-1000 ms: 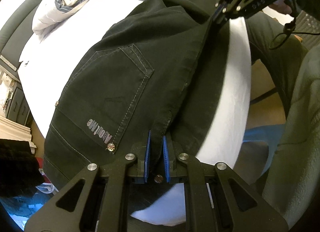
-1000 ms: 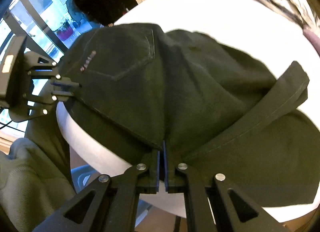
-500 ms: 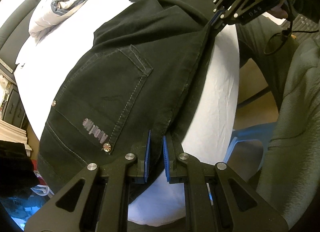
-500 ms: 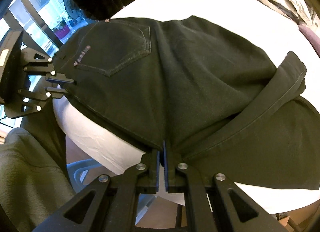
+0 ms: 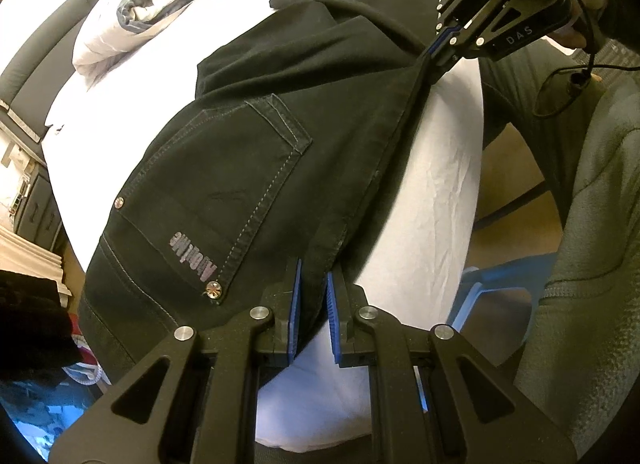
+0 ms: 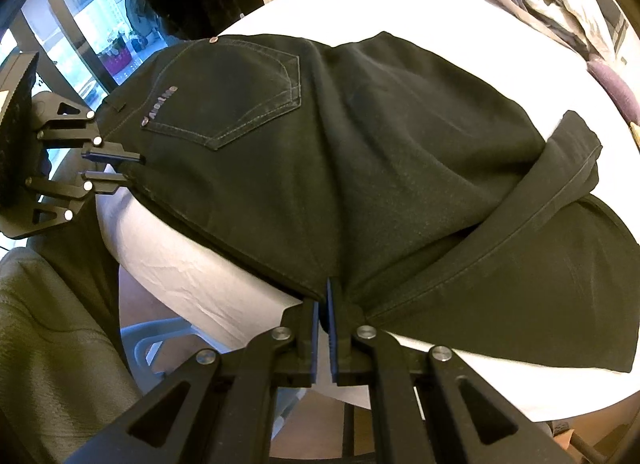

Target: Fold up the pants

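Risk of slip along taut pants edge, held at both ends over near rim of bed.
Left gripper clamped on thick waistband, pads a little apart; right gripper pinched nearly closed on leg seam. Likely failures: waistband sliding out of left pads under pull, with only a corner between them; loose leg at far right dragging off bed and undoing fold; layers shifting out of line from lifting one end faster. Counted: one pants, two grippers, one pocket showing, two rivets, one duvet bundle at bed's far side.
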Available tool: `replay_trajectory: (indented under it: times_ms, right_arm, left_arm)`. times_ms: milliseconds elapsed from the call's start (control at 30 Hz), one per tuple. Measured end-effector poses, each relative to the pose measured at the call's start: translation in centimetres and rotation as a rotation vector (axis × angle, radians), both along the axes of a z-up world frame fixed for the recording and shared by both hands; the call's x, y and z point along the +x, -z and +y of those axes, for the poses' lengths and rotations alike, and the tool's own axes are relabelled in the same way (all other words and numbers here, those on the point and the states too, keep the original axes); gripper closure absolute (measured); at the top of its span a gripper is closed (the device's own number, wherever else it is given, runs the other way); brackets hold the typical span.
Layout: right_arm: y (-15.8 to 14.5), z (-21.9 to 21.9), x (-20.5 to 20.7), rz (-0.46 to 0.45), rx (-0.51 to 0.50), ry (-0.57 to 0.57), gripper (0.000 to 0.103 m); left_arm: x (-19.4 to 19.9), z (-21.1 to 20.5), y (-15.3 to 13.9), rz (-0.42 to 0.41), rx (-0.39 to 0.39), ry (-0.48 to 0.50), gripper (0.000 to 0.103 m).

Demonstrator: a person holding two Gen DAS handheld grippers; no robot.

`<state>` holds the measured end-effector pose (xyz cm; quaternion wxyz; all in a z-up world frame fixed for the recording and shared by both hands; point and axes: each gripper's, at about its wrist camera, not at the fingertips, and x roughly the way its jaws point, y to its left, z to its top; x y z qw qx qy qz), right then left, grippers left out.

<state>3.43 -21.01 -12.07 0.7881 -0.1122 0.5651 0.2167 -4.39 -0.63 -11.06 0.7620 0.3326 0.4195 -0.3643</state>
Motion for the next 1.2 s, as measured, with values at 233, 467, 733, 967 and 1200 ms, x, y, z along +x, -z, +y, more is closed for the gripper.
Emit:
replay_trajectory:
  times_ms: [233, 467, 733, 967, 1200]
  right_arm:
    - [0.9, -0.3, -0.2, -0.014, 0.059, 0.039, 0.09]
    - [-1.0, -0.1, -1.6, -0.048, 0.143, 0.026, 0.044]
    - [-6.5, -11.5, 1.8, -0.103, 0.38, 0.411, 0.044]
    - [-5.7, -21.3, 7.5, -0.138, 0.536, 0.719, 0.047]
    - [-1.9, -25.1, 14.7, -0.096, 0.648, 0.853, 0.052]
  left_arm:
    - [0.2, 0.2, -0.4, 0.025, 0.011, -0.042, 0.073]
    - [0.8, 2.3, -6.7, 0.001, -0.103, -0.146, 0.028]
    - [6.3, -5.1, -8.1, 0.051, -0.304, -0.227, 0.03]
    - [11.4, -9.6, -1.3, 0.307, -0.354, -0.37, 0.07]
    - [12.5, -8.7, 2.2, 0.443, -0.417, -0.47, 0.071]
